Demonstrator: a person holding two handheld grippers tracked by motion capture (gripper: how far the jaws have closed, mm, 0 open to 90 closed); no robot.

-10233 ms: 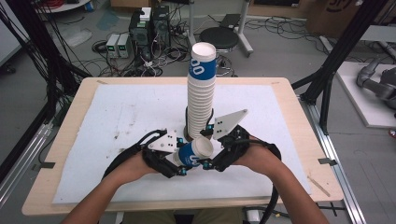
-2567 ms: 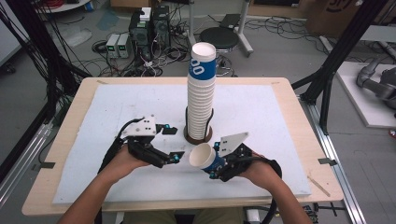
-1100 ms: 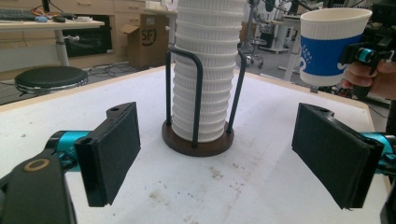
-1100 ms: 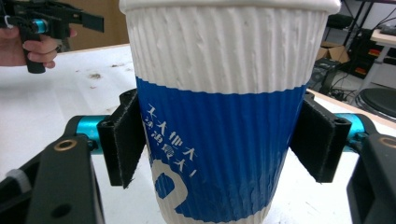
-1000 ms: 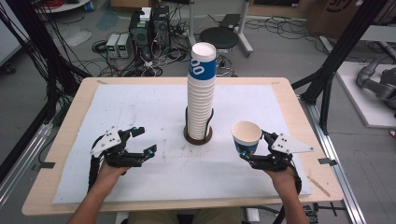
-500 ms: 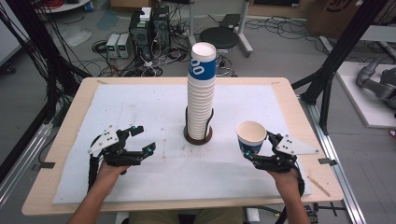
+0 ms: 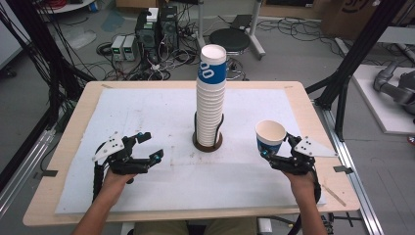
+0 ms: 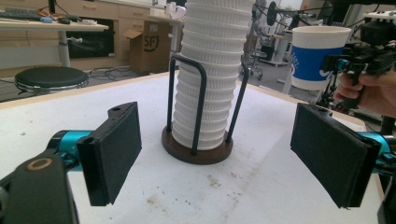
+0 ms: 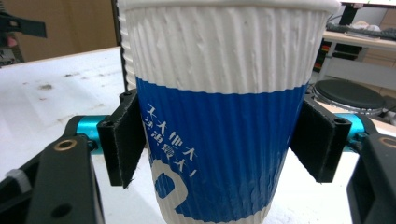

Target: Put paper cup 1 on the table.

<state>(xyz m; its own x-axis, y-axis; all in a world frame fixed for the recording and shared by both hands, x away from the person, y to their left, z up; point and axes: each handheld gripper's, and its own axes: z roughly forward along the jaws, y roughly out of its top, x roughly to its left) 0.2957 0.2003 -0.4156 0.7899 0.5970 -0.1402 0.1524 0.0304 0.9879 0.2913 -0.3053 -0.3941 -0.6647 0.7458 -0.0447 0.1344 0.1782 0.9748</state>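
- Altogether, two grippers are seen in the high view, one held in each hand of the person at the table (image 7: 68, 161).
- One single paper cup (image 7: 270, 137) is clamped upright between the jaws of the right gripper (image 7: 274, 155), at the right side of the table, well apart from the stack.
- Up close, in the right gripper view, the cup (image 9: 224, 116) is shown with a white ribbed upper part and a blue lower band with white lettering; one black pad is pressed against each side of the blue band, two in all.
- Nothing is held by the left gripper (image 7: 149, 147); its jaws are spread wide over the white mat (image 7: 147, 107) at the left side of the table.
- Both of its black pads (image 8: 112, 151) are seen well apart in the left gripper view, with the holder between them farther off.
- One tall stack of cups (image 7: 211, 98) is kept upright in one dark round holder (image 7: 207, 143) at the middle of the table; the individual cups are too many and too tightly nested to be counted surely.
- Three black wire uprights (image 8: 201, 107) are counted around the stack in the left gripper view.
- One cup with a blue band (image 7: 213, 66) is seen at the top of the stack.
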